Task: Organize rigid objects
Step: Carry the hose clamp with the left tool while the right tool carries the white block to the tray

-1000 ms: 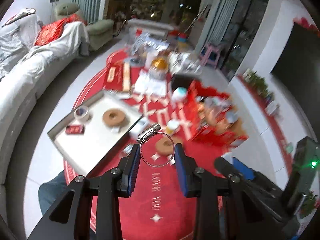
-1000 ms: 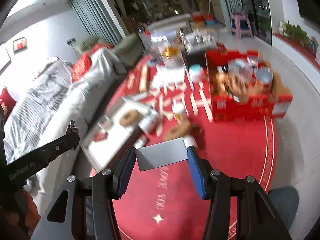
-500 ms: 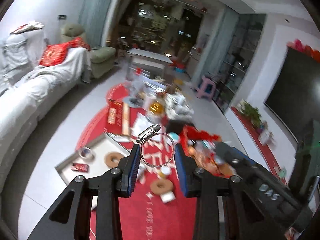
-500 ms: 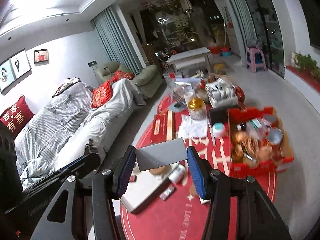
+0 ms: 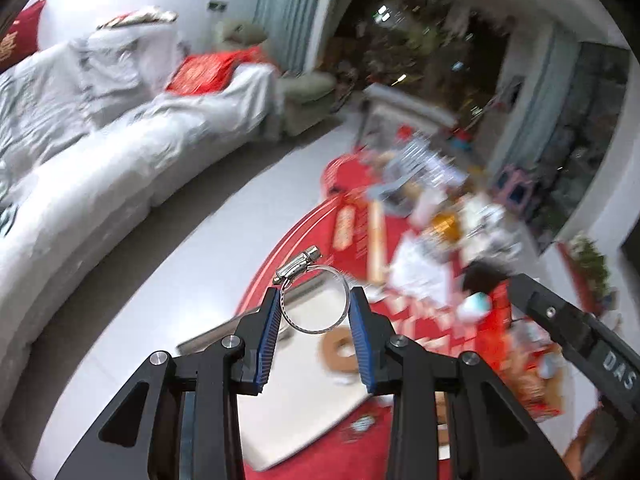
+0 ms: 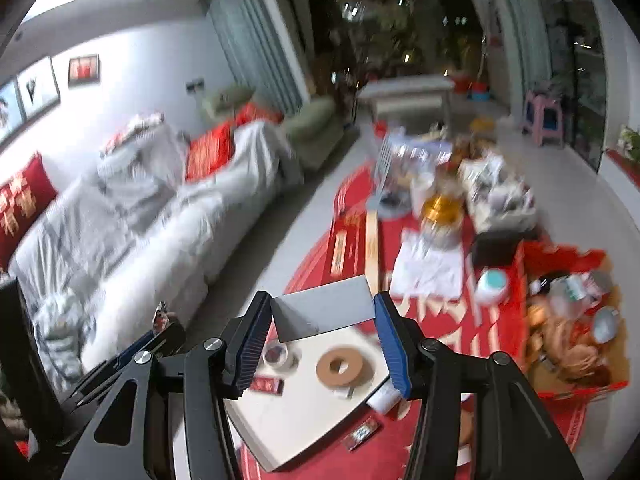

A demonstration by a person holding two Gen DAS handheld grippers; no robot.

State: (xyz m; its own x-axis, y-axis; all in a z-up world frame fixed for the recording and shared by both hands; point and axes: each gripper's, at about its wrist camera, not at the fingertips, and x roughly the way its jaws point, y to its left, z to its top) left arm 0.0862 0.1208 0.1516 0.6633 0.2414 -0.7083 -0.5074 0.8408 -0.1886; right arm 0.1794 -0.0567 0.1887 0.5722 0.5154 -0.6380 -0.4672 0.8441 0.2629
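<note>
My left gripper (image 5: 314, 300) is shut on a metal hose clamp (image 5: 310, 296), its ring pinched between the blue pads and its screw housing sticking up to the left. A flat grey metal plate (image 6: 324, 313) sits clamped edge to edge in my right gripper (image 6: 323, 308). Both are held in the air above a white tray (image 6: 296, 412) on the red round rug (image 6: 436, 320). On the tray lie a brown tape roll (image 6: 339, 366), a clear tape roll (image 6: 276, 354) and a small red box (image 6: 267, 385). The tray (image 5: 304, 396) and brown roll (image 5: 340, 351) show blurred under the left gripper.
A long white-covered sofa (image 6: 132, 216) with red cushions runs along the left. A red cardboard box (image 6: 572, 320) full of items stands at the right of the rug. Jars, packets, a wooden strip (image 6: 372, 240) and paper crowd the rug's far side. The other gripper's arm (image 5: 576, 332) crosses the right.
Both grippers have swung left across the room with their loads still held. The tray now lies closer beneath them, and the sofa fills more of both views.
</note>
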